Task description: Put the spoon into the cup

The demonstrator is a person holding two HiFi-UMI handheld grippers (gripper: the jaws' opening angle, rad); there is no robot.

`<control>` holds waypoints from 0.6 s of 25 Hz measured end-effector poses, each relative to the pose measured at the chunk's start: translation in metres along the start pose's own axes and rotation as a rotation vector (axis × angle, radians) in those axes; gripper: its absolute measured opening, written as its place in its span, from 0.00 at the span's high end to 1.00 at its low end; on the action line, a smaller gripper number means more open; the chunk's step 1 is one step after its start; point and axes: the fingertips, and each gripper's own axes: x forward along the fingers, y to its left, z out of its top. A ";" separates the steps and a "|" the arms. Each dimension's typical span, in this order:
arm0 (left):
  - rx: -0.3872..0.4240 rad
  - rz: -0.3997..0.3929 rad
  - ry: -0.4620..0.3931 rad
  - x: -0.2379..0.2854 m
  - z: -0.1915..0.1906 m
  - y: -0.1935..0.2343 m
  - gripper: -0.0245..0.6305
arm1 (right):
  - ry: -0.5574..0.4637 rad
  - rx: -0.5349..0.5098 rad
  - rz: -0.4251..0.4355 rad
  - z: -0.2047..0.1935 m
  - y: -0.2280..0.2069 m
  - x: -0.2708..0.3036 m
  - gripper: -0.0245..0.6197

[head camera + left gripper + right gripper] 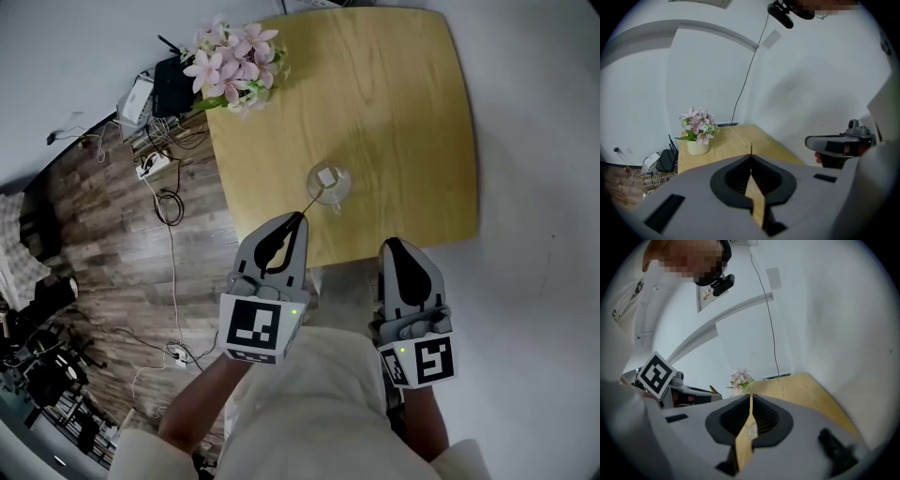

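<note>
A clear glass cup (330, 185) stands on the wooden table (394, 112) near its front edge. A thin dark spoon (314, 202) leans out of the cup, its handle slanting back to the tip of my left gripper (299, 217). That gripper's jaws stand closed on the handle end. In the left gripper view the handle end (751, 148) pokes up just past the left gripper (751, 157), and the cup is hidden behind the jaws. My right gripper (391, 243) hangs off the table's front edge, right of the cup. The right gripper (750, 395) is shut with nothing in it.
A pot of pink flowers (234, 61) stands at the table's far left corner. Cables, a power strip and a black router (155, 94) lie on the wooden floor left of the table. White floor lies to the table's right.
</note>
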 end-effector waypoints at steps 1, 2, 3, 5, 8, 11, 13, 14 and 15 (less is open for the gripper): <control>0.004 0.002 0.007 0.002 -0.002 0.000 0.94 | 0.002 0.007 -0.003 -0.004 -0.002 0.000 0.91; 0.008 0.003 0.012 0.004 -0.004 0.000 0.94 | 0.002 0.014 -0.006 -0.007 -0.004 0.001 0.91; 0.010 0.004 0.016 0.006 -0.006 0.000 0.94 | 0.001 0.020 -0.007 -0.009 -0.006 0.001 0.91; 0.010 0.004 0.023 0.011 -0.011 -0.002 0.94 | 0.003 0.029 -0.010 -0.014 -0.011 0.000 0.91; 0.011 0.005 0.038 0.020 -0.019 -0.006 0.94 | 0.012 0.045 -0.015 -0.024 -0.016 0.000 0.91; 0.016 0.013 0.049 0.028 -0.024 -0.006 0.94 | 0.016 0.060 -0.019 -0.031 -0.020 0.001 0.91; 0.028 0.012 0.059 0.031 -0.028 -0.006 0.94 | 0.017 0.067 -0.023 -0.033 -0.022 0.002 0.91; 0.031 0.011 0.063 0.032 -0.029 -0.006 0.94 | 0.017 0.070 -0.026 -0.035 -0.023 0.002 0.91; 0.031 0.011 0.066 0.034 -0.031 -0.006 0.94 | 0.018 0.073 -0.028 -0.036 -0.024 0.002 0.91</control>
